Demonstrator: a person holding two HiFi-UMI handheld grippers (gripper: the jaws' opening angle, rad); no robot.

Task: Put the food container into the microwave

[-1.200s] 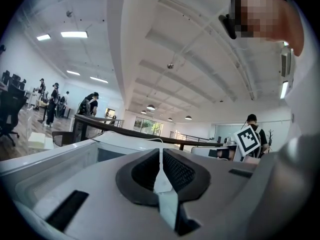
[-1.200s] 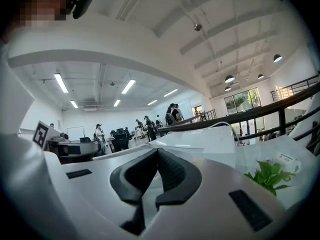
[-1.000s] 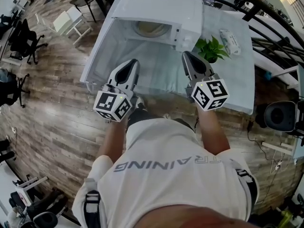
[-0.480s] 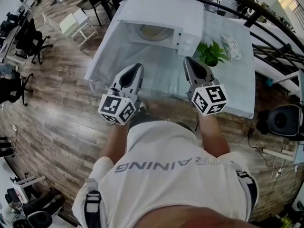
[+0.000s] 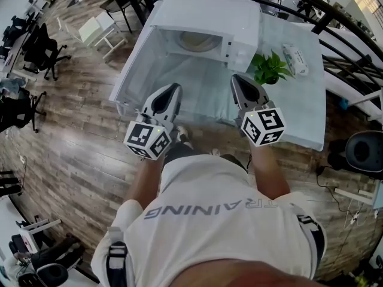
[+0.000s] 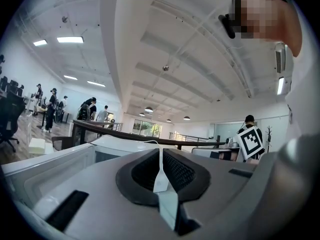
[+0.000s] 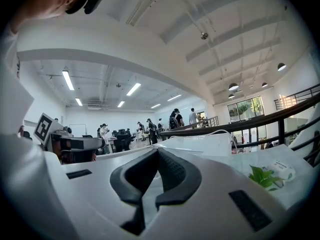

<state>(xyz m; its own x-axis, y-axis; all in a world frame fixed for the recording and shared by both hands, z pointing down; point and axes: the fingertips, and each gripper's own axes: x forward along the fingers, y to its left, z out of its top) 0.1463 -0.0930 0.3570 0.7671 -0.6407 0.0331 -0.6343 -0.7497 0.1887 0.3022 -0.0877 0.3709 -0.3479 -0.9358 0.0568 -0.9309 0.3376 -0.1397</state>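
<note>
Hard to place in the task. On the table [image 5: 299, 112], no food container to be found, only a potted plant [image 5: 268, 66] and a white packet [image 5: 295, 58] off to the right. At the far end, the microwave [image 5: 206, 14] standing open toward the person, with a pale round shape [image 5: 194, 39] inside: perhaps the container already set in, perhaps only the turntable, too small to tell. If the former, probably little left beyond shutting the microwave; if the latter, everything yet to do. Left gripper [image 5: 173, 88] and right gripper [image 5: 237, 79] held level, side by side over the near edge of the table, well short of the microwave. Left fingers [image 6: 180, 174] pressed together at the tips, nothing between them; right fingers [image 7: 173, 174] likewise fully closed, empty, touching nothing.
</note>
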